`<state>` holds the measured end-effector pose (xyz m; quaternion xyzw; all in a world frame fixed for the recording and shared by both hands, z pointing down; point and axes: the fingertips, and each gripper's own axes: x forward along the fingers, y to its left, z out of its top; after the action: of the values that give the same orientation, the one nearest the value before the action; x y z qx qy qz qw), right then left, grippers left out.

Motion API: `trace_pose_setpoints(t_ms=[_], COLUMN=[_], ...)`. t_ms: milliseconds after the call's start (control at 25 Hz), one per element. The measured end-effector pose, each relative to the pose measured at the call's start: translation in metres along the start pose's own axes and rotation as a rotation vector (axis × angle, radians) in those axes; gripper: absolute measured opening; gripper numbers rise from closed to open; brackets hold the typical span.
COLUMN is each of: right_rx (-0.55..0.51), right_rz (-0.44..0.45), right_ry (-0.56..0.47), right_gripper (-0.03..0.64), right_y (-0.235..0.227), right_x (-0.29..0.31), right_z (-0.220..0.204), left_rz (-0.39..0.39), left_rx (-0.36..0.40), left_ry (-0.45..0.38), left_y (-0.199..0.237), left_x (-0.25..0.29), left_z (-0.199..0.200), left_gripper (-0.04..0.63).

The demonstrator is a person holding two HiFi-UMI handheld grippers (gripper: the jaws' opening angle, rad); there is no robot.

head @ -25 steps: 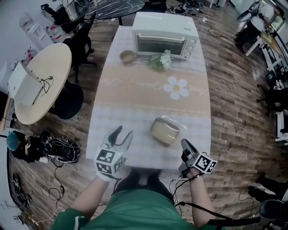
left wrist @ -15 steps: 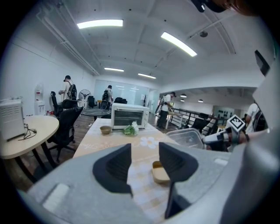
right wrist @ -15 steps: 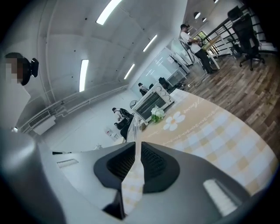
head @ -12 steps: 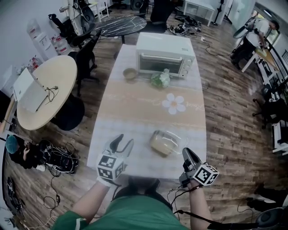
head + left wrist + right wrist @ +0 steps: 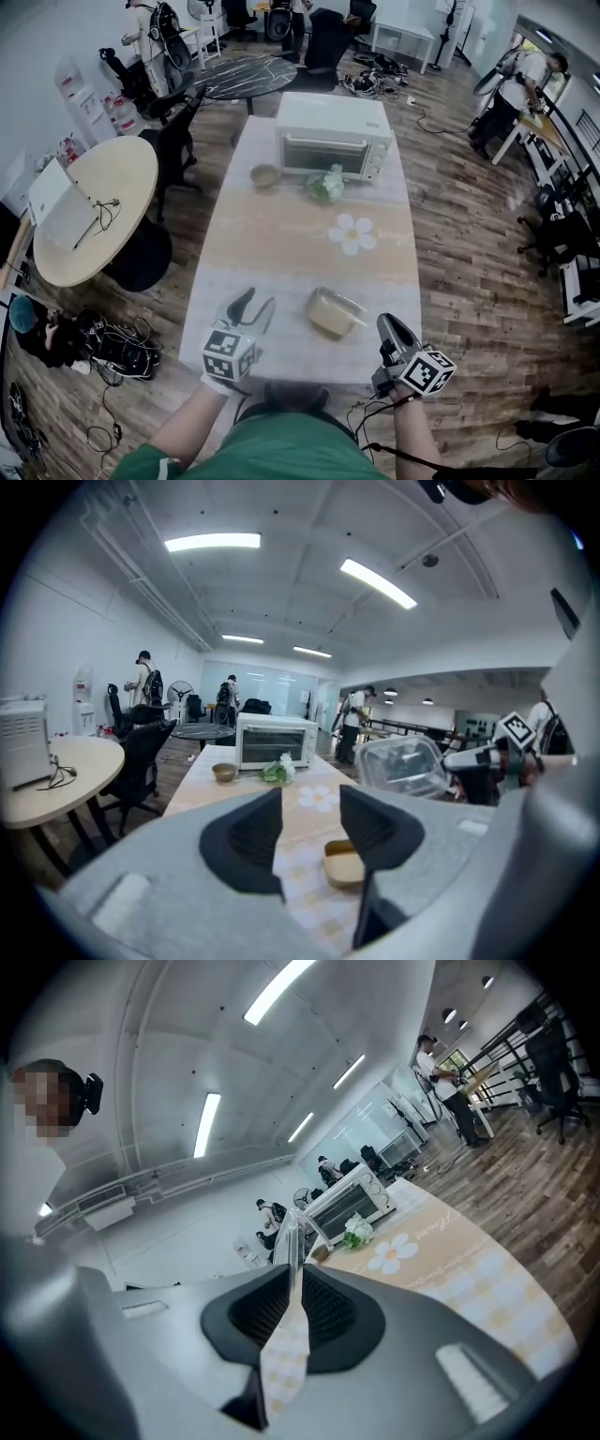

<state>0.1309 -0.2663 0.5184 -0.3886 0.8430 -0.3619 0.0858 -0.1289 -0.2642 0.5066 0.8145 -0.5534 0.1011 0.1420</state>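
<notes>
At the table's [image 5: 281,234] near edge, the right gripper [image 5: 390,326], at 4 o'clock from the tan container [image 5: 327,315], is clamped on a clear lid's [image 5: 401,766] rim. The left gripper [image 5: 258,302] waits at 9 o'clock, jaws apart, empty.

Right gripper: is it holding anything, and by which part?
The right gripper is shut on the clear plastic lid, pinching its rim. The left gripper holds nothing.

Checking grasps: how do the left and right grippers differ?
The left gripper has its jaws apart, nothing between them; the right gripper is shut on the edge of the clear lid. The left gripper sits left of the container, the right gripper right of it. Both carry marker cubes.
</notes>
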Motion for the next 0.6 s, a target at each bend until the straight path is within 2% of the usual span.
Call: trace_pose_setpoints(t_ms=[280, 600], right_rx=[-0.045, -0.04], right_rz=[0.02, 0.093], right_ry=[-0.064, -0.148], right_gripper=[0.04, 0.04], right_y=[0.018, 0.042], right_x=[-0.01, -0.019], right_z=[0.026, 0.058], left_rz=[-0.004, -0.011], left_rx=[0.005, -0.003], left_ry=[-0.031, -0.053], left_y=[-0.004, -0.008], left_x=[0.0, 0.002], left_z=[0.016, 0.029], left_gripper=[0.186, 0.179])
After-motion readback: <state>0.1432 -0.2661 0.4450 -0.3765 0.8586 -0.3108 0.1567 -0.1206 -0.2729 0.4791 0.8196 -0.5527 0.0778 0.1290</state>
